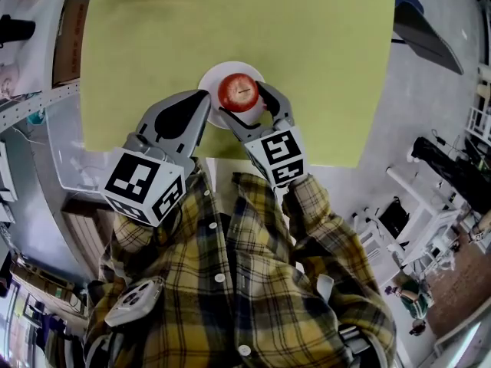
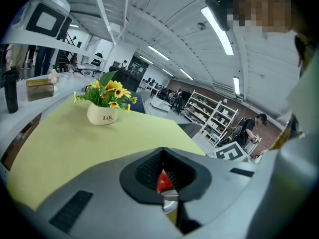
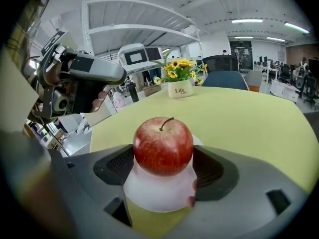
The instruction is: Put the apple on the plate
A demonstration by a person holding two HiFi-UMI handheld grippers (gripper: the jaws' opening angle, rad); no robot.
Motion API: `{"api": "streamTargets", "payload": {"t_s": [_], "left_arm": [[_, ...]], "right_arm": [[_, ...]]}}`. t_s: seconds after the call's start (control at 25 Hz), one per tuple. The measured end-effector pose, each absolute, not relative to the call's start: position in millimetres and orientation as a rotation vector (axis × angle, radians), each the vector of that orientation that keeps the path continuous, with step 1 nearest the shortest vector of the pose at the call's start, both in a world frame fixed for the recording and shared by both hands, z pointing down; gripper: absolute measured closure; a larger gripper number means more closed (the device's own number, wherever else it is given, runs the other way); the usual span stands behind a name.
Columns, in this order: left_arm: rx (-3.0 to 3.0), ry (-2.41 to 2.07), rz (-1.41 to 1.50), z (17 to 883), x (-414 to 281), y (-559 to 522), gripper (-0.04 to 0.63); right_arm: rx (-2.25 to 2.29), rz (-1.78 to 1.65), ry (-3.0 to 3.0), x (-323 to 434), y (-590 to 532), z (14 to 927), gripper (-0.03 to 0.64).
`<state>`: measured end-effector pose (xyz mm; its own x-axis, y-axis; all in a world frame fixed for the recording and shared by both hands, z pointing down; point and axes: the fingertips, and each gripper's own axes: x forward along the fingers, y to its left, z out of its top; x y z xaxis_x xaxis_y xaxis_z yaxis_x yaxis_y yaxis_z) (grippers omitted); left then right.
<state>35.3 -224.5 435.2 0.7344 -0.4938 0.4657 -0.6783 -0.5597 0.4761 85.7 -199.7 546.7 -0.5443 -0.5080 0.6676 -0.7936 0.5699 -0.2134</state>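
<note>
A red apple with a short stem sits between the two jaws of my right gripper, which is shut on it. The apple is over the middle of a small white plate; I cannot tell whether it touches the plate. The plate lies on the yellow-green table near its front edge. My left gripper is shut with nothing in it, its tip just left of the plate. Through the slit of the left gripper a sliver of the apple shows.
A white pot of yellow flowers stands at the table's far side, also in the right gripper view. A cardboard box and shelves lie left of the table. A black bottle stands on a side counter.
</note>
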Motion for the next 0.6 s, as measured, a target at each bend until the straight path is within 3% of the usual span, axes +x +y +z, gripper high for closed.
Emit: {"api": "streamTargets", "payload": {"t_s": [0.6], "left_arm": [[2.312, -0.886, 0.339, 417, 42, -220, 0.589]], "right_arm": [[1.049, 0.713, -2.17, 87, -190, 543, 0.264]]}}
